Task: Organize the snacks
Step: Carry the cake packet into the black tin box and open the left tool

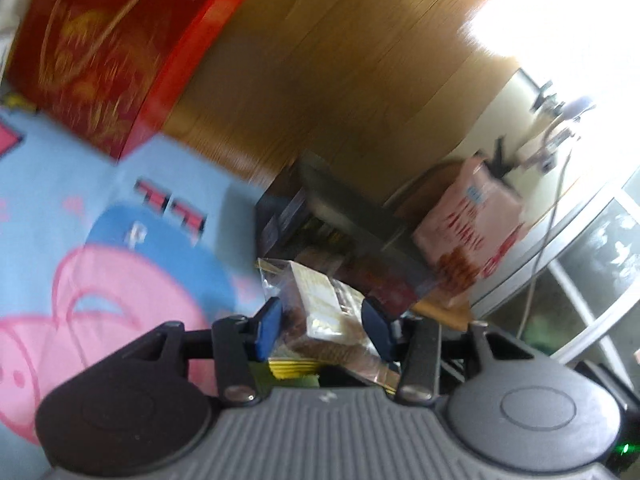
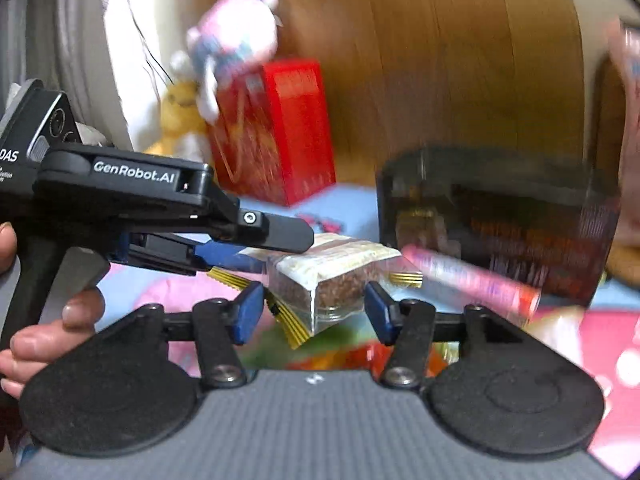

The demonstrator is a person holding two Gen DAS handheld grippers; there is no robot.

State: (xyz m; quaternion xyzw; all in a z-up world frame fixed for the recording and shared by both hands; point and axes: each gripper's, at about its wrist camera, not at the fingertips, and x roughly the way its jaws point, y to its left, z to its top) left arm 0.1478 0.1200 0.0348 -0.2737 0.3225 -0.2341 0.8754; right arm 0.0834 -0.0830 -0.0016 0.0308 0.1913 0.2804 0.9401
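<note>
A clear-wrapped snack packet (image 1: 320, 300) with a brown cake, a white label and yellow-striped seams hangs above the mat. In the left wrist view my left gripper (image 1: 322, 326) has its blue pads (image 1: 268, 328) pressed against the packet's two sides. The right wrist view shows the same packet (image 2: 332, 280) between the pads of my right gripper (image 2: 314, 312), which touch its wrapper on both sides. There my left gripper (image 2: 276, 250) reaches in from the left and clamps the packet's left end. A person's hand (image 2: 60, 320) holds its handle.
A dark see-through storage box (image 2: 500, 216) with snacks stands just beyond, right of the packet. A blurred pink stick pack (image 2: 472, 280) lies before it. A pink snack bag (image 1: 468, 220), red gift box (image 2: 276, 132), plush toys (image 2: 236, 44) and wooden panel (image 1: 340, 60) surround the blue cartoon mat (image 1: 60, 200).
</note>
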